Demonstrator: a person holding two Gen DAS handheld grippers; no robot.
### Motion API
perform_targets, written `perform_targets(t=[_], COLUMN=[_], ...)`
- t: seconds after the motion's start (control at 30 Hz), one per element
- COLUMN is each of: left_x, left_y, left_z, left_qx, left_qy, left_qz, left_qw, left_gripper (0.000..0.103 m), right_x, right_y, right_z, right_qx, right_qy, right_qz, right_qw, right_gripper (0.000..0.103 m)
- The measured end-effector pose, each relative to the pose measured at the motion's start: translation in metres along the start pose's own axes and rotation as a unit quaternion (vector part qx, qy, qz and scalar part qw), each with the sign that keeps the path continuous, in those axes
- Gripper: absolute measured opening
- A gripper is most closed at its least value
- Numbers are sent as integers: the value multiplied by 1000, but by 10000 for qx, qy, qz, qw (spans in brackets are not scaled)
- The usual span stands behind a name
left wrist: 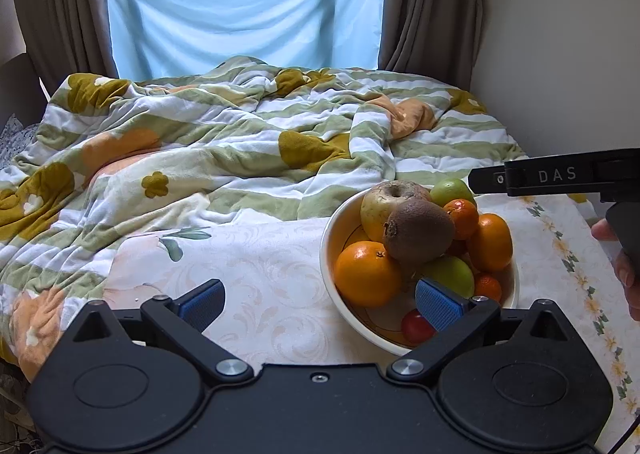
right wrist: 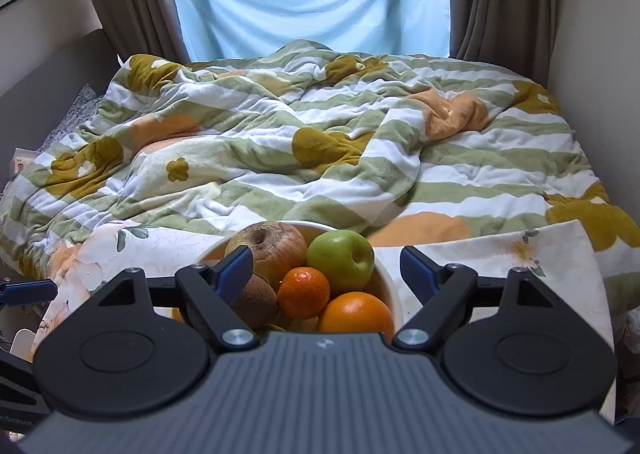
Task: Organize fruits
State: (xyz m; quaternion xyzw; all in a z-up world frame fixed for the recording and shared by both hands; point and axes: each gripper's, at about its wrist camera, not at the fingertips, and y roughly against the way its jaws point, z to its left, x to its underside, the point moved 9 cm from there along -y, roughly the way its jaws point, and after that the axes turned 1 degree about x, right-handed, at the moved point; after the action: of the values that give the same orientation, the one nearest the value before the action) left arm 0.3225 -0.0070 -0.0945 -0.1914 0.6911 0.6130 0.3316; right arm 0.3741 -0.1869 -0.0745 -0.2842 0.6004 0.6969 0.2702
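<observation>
Fruits (left wrist: pixel 418 232) fill the white bowl (left wrist: pixel 332 230) (kiwi on top) – left gripper (left wrist: pixel 320 304) and right gripper (right wrist: pixel 326 268) both spread wide, holding nothing

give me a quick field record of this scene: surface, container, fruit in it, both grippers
surface: floral white tablecloth beside a striped flowered blanket
container: round cream ceramic bowl
fruit: large wrinkled apple, brown kiwi, big orange, small mandarin, green apple, red tomato
left gripper: open, empty
right gripper: open above bowl, empty
</observation>
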Motion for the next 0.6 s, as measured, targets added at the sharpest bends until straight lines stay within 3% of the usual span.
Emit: perform_targets(t=[0.2, 0.5, 0.6], left_x=[-5, -6, -3], left_y=[21, 83, 108], left_z=[-5, -15, -19], left_qx=[-93, -210, -289], left_qy=[1, 86, 100], left_qz=[-225, -667, -773], left_qw=[9997, 9975, 9965], left_gripper=[103, 103, 103], right_x=[-3, 2, 10], right_y=[21, 91, 120], right_z=[-3, -7, -8], right_qx=[55, 59, 169], right_qy=[28, 38, -2], right_qz=[-99, -323, -393], right_qw=[9999, 9995, 9991], right_gripper=[96, 96, 103])
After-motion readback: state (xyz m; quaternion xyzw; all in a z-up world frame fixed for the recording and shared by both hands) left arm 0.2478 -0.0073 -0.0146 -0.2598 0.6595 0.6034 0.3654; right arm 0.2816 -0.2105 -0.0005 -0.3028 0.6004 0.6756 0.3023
